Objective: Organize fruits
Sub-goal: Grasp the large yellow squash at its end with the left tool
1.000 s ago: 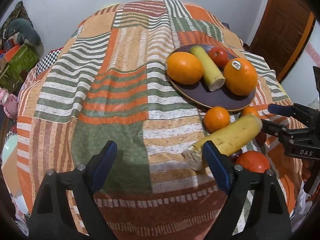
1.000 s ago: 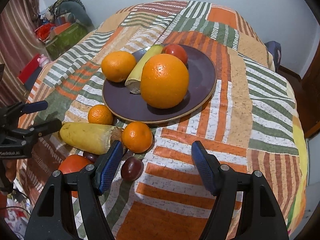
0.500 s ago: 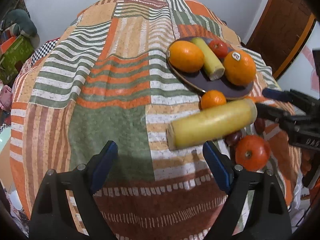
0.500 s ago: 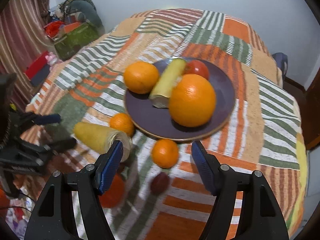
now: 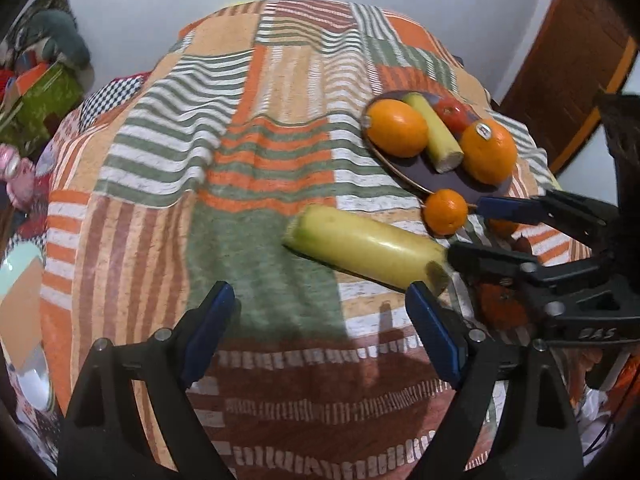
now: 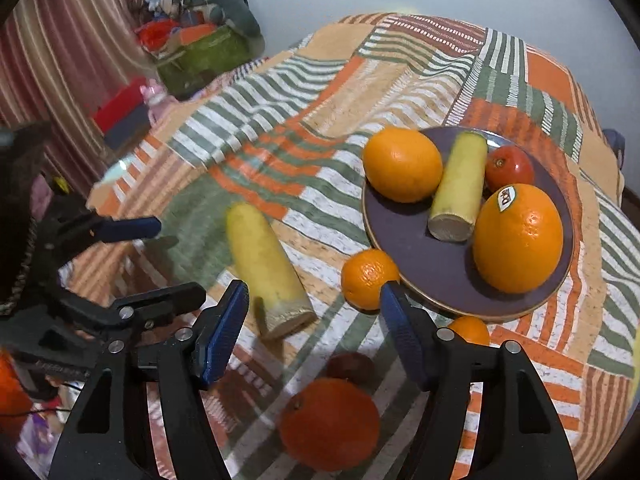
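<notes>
The loose banana piece [image 6: 266,270] is lying on the striped tablecloth [image 5: 248,128], off the plate, on the green patch just left of it, cut end facing the right gripper [image 6: 314,322]. That gripper has its blue pads spread wide with nothing between them, hanging over the cloth right by the banana's cut end. The left gripper [image 5: 320,326] is gaping too, nothing in it, hovering over the green and brown part of the cloth, near the banana.

The dark purple plate [image 6: 436,272] already has a big orange [image 6: 402,164], another banana piece [image 6: 460,190], a tomato [image 6: 509,168] and a stickered orange [image 6: 518,238] on it. A small mandarin [image 6: 368,278] sits touching the plate's near rim, a second one [image 6: 470,330] peeks out by the right gripper's finger. Closer in there's a dark plum-looking fruit [image 6: 351,367] and a reddish orange fruit [image 6: 329,424] on the cloth.
</notes>
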Action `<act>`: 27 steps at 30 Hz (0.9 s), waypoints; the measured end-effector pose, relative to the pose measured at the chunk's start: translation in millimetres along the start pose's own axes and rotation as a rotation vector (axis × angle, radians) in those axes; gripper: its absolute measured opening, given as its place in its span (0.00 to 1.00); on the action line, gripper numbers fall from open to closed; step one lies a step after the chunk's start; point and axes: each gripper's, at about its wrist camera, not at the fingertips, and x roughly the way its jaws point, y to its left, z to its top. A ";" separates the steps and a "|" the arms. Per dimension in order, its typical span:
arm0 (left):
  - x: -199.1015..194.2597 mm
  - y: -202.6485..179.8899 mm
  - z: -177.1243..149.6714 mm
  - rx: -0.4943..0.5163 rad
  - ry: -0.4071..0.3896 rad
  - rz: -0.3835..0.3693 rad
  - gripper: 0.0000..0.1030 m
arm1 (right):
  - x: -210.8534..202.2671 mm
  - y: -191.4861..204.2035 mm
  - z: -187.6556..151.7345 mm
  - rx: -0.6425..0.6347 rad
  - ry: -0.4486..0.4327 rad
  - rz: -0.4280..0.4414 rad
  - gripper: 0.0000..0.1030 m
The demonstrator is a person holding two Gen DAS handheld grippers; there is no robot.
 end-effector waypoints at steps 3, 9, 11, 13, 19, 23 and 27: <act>0.4 -1.4 7.0 -0.010 -0.004 0.008 0.85 | -14.6 -8.9 -3.5 0.009 -0.026 -0.035 0.63; 18.0 -25.0 20.2 -0.026 0.030 -0.025 0.86 | -43.2 -40.2 -17.3 0.065 -0.074 -0.129 0.63; 26.6 -34.2 22.2 -0.024 0.049 -0.028 0.86 | -50.2 -49.2 -22.2 0.083 -0.084 -0.151 0.63; 34.7 -42.2 23.5 -0.029 0.064 -0.025 0.86 | -55.0 -56.2 -26.9 0.097 -0.091 -0.167 0.63; 54.2 -55.8 31.4 -0.063 0.083 0.041 0.88 | -61.0 -71.1 -40.8 0.142 -0.098 -0.162 0.63; 59.2 -52.5 34.4 -0.096 0.074 0.060 0.89 | -62.3 -75.0 -49.0 0.158 -0.098 -0.144 0.64; 58.8 -54.8 31.9 -0.097 0.057 0.069 0.86 | -62.7 -73.3 -56.0 0.153 -0.100 -0.151 0.64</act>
